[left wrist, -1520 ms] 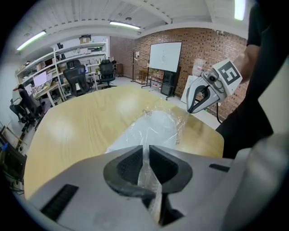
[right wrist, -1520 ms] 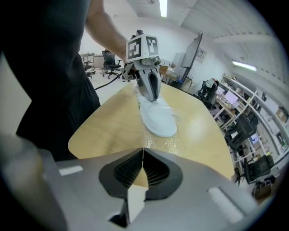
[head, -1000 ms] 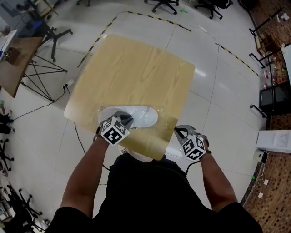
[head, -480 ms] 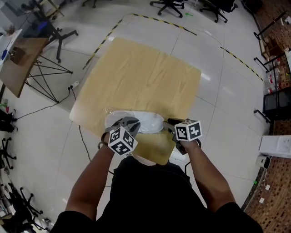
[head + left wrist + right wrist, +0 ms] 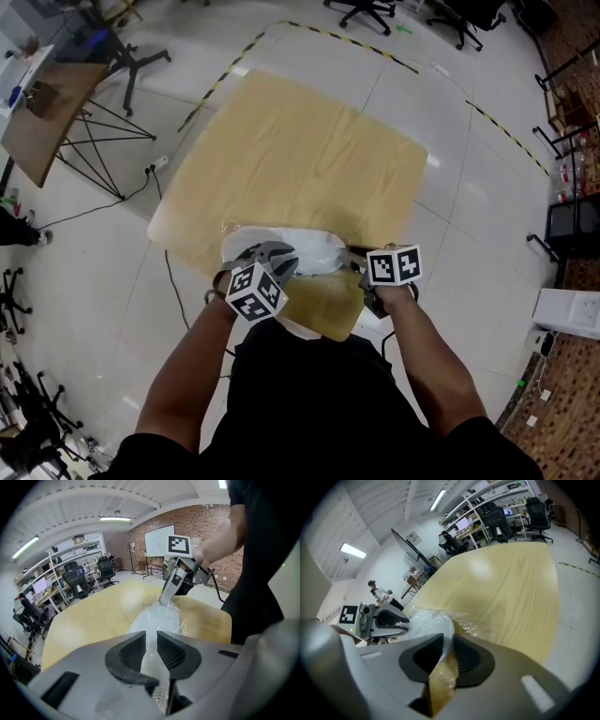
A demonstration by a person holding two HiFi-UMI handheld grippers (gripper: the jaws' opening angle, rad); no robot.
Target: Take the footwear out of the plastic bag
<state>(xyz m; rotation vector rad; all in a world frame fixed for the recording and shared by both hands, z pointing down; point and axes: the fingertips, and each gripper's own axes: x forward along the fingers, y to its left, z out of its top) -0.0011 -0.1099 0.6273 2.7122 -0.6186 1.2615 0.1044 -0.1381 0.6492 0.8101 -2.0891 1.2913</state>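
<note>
Lying on the surface (image 5: 300,150), the shoe (image 5: 302,247) stretched lengthwise between both tongs, one end inside the opening left tongs (image 5: 275,255), the other at the right tongs (image 5: 353,255) closing on the bag (image 5: 465,620).

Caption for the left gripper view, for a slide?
Left gripper, jaws opening around the bagged white footwear; right gripper closing on the plastic bag.
</note>
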